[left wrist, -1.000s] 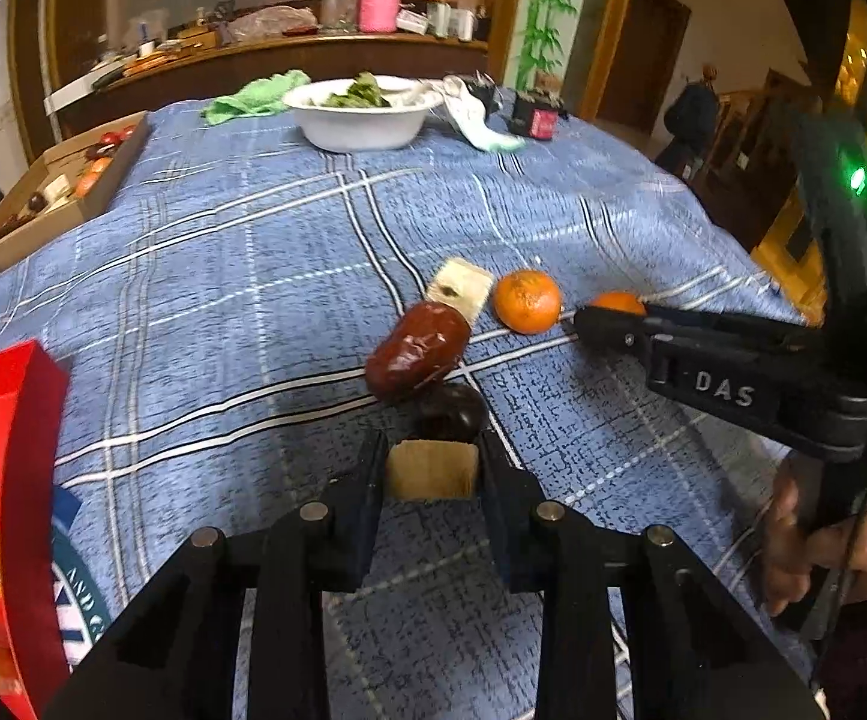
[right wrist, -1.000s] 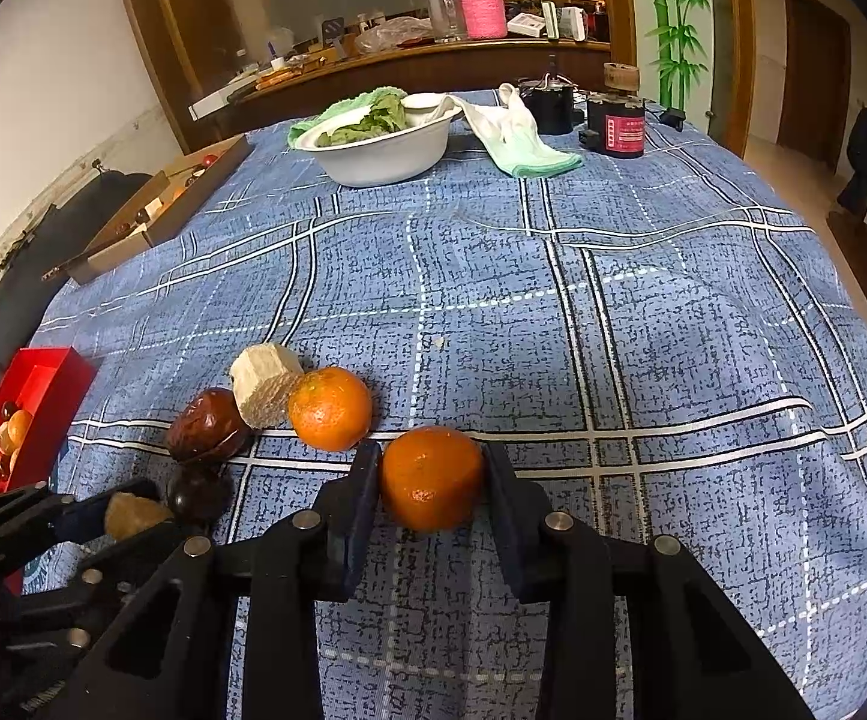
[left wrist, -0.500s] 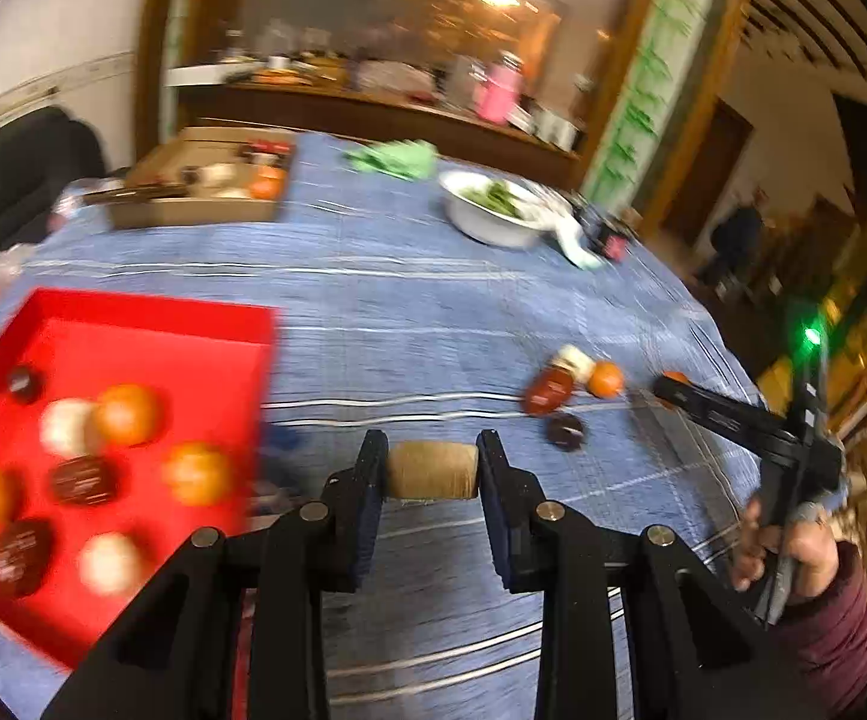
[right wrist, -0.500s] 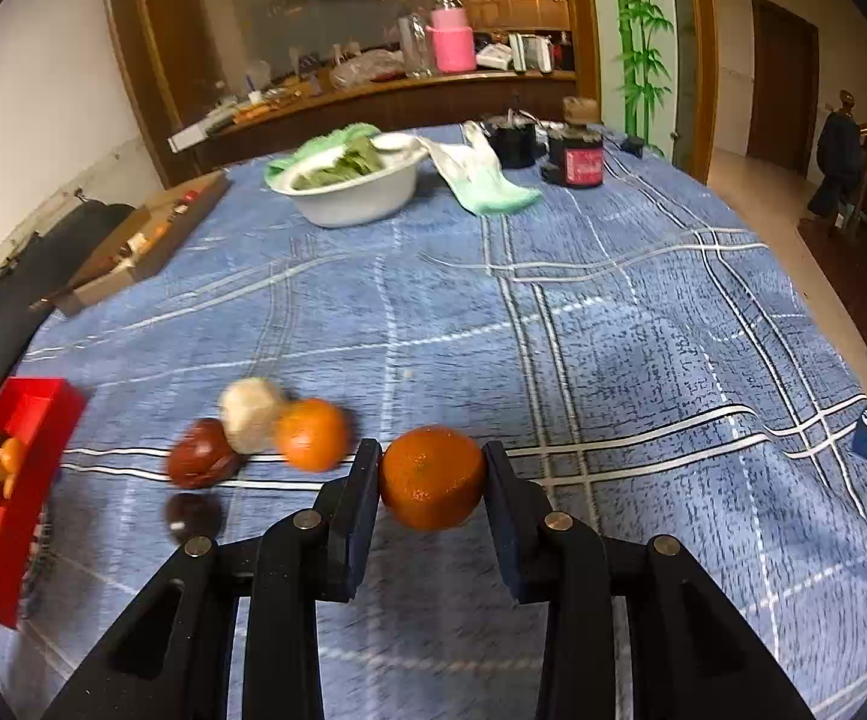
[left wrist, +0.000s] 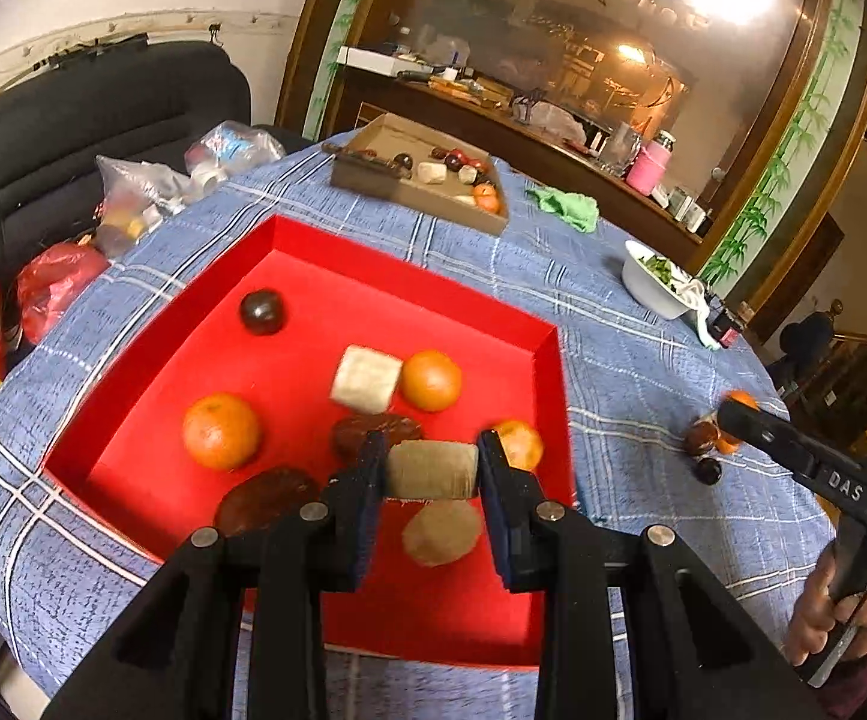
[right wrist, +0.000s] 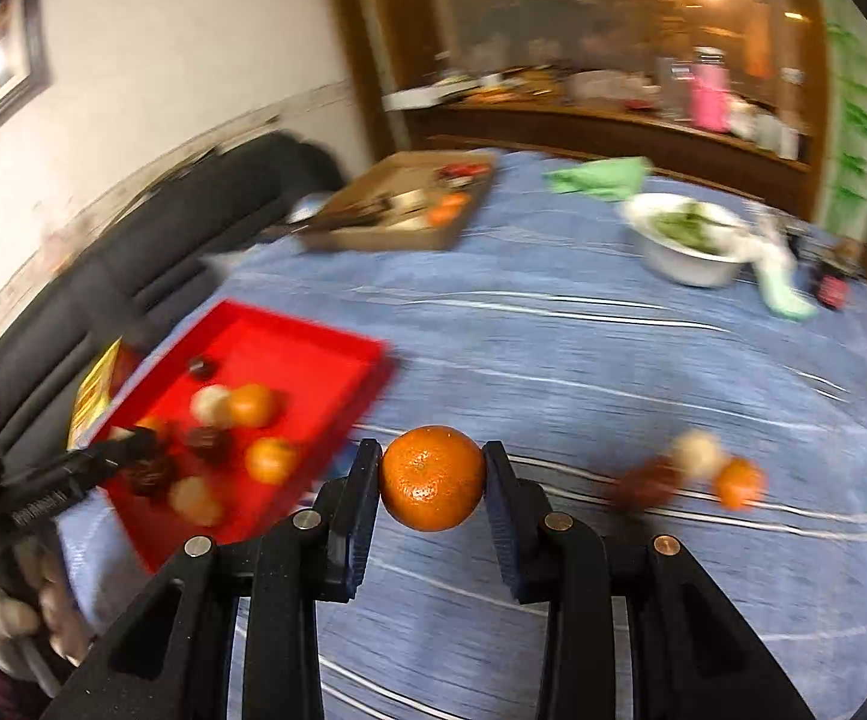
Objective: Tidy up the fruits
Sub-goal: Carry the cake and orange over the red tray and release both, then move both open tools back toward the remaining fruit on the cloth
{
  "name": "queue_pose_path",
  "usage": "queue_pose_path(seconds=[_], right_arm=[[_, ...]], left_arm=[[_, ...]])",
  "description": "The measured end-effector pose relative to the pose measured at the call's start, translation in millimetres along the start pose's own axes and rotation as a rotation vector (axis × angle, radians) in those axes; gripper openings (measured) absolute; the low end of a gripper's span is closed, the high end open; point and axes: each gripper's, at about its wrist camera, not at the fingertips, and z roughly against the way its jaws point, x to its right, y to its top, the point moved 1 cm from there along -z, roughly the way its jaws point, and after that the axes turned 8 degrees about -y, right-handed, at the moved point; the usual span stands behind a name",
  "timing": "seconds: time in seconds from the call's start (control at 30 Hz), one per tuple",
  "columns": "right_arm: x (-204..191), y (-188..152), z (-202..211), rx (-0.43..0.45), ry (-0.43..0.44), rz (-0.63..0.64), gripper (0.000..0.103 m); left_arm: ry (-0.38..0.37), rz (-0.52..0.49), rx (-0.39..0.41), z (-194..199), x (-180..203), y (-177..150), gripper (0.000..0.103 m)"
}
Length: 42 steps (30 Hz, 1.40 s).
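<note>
My left gripper (left wrist: pixel 431 469) is shut on a tan cylinder-shaped piece (left wrist: pixel 433 469) and holds it above the red tray (left wrist: pixel 409 285). The tray holds several fruits: oranges (left wrist: pixel 221 431), dark round ones (left wrist: pixel 261 311) and pale pieces (left wrist: pixel 366 378). My right gripper (right wrist: pixel 431 477) is shut on an orange (right wrist: pixel 431 477) above the blue checked cloth, to the right of the tray (right wrist: pixel 313 330). Three loose fruits (right wrist: pixel 697 471) lie on the cloth to the right. In the left wrist view the right gripper's fingertips (left wrist: pixel 733 414) show at the far right, beside those fruits (left wrist: pixel 700 438).
A cardboard box (left wrist: pixel 415 195) with more fruits stands at the table's far side. A white bowl of greens (left wrist: pixel 655 282), a green cloth (left wrist: pixel 565 207) and small jars sit further right. Plastic bags (left wrist: pixel 133 192) and a dark sofa (left wrist: pixel 73 120) lie beyond the table's left edge.
My left gripper has carried the tan piece from the loose fruits to above the red tray. My right gripper has lifted the orange and swung left toward the tray.
</note>
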Motion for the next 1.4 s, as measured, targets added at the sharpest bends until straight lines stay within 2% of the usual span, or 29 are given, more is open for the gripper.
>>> queue_pose_path(seconds=[0.1,0.23,0.47,0.6,0.73,0.8,0.93,1.07,1.2,1.4], right_arm=[[-42.4,10.9,-23.5,-0.030,0.040,0.053,0.037],[-78.7,21.2,-61.5,-0.086,0.058,0.093,0.037],[-100.8,22.9,-110.3,-0.171,0.039,0.113,0.038],[-101.9,21.6,-114.0,-0.182,0.052,0.114,0.038],[-104.3,24.4,-105.5,-0.149,0.048,0.121,0.038],[-102.0,26.1,-97.2,-0.129,0.047,0.120,0.038],[-93.2,26.6,-83.4,-0.098,0.031,0.111,0.044],[-78.6,22.2,-72.3,-0.086,0.026,0.085,0.044],[-54.0,18.1,-56.8,-0.063,0.018,0.041,0.044],[14.6,8.8,-27.2,-0.027,-0.029,-0.075,0.048]], left_arm=[[0.012,-0.005,-0.007,-0.2,-7.1,-3.7,0.029],[0.019,-0.007,-0.022,-4.5,-12.8,-6.0,0.029],[0.008,-0.006,-0.018,-0.8,-19.6,-5.9,0.031],[0.034,-0.020,0.001,3.5,-16.0,-3.4,0.042],[0.077,-0.048,0.024,8.8,-6.4,-1.8,0.051],[0.103,-0.059,0.035,10.5,-2.7,-0.9,0.058],[0.152,-0.091,0.038,11.9,6.4,-1.5,0.064],[0.170,-0.129,0.033,13.1,20.6,-3.2,0.073],[0.105,-0.132,0.026,18.4,32.8,-3.5,0.075],[0.017,-0.167,0.003,18.8,62.6,-6.6,0.075]])
